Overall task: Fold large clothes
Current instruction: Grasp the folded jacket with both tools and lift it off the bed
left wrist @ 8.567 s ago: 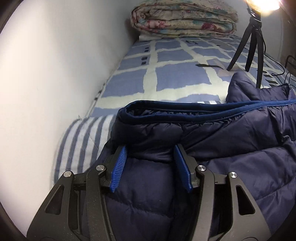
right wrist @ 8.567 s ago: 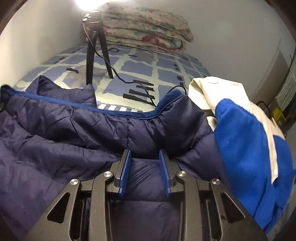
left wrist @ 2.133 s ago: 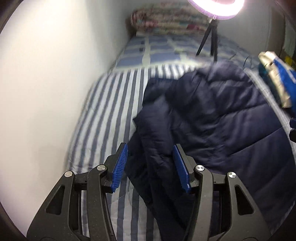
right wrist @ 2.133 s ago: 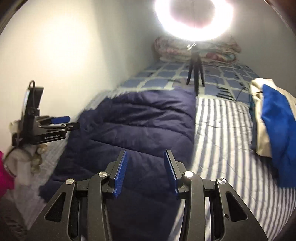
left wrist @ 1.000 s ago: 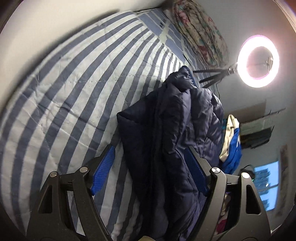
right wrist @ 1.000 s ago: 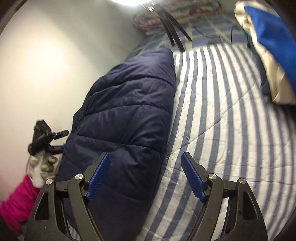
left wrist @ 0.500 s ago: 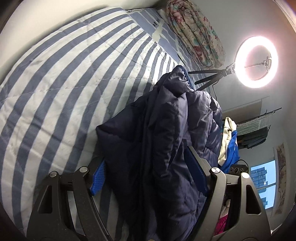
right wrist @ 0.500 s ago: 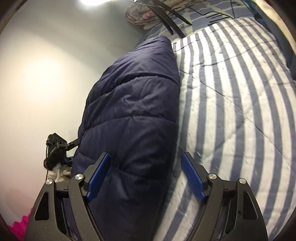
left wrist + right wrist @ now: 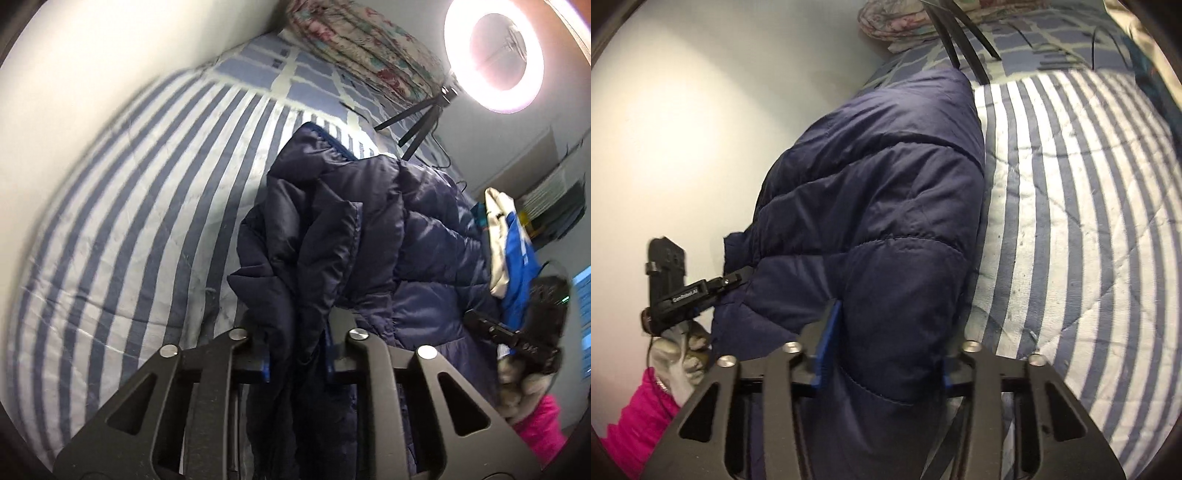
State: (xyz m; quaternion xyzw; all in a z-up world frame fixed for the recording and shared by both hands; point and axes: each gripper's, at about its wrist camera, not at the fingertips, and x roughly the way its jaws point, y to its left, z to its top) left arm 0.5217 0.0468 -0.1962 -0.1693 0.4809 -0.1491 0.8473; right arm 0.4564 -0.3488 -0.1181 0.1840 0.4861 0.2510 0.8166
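Observation:
A navy quilted puffer jacket (image 9: pixel 369 229) lies lengthwise on the striped bed, folded into a long strip. My left gripper (image 9: pixel 297 363) is shut on a bunched edge of the jacket at its near end. In the right wrist view the same jacket (image 9: pixel 879 192) fills the middle. My right gripper (image 9: pixel 886 354) is closed around the jacket's thick near edge, with fabric filling the gap between its blue pads (image 9: pixel 829 332). The left gripper also shows in the right wrist view (image 9: pixel 698 291), held by a gloved hand.
A blue-and-white striped bedsheet (image 9: pixel 129 221) covers the bed. A ring light on a tripod (image 9: pixel 495 55) stands at the far end by a folded floral quilt (image 9: pixel 354 37). A blue and cream garment (image 9: pixel 509 251) lies on the right. A white wall (image 9: pixel 683 129) runs along the left.
Both grippers have closed on the near end of the jacket; half a second ago their jaws were wide open around it. The left view has swung upright.

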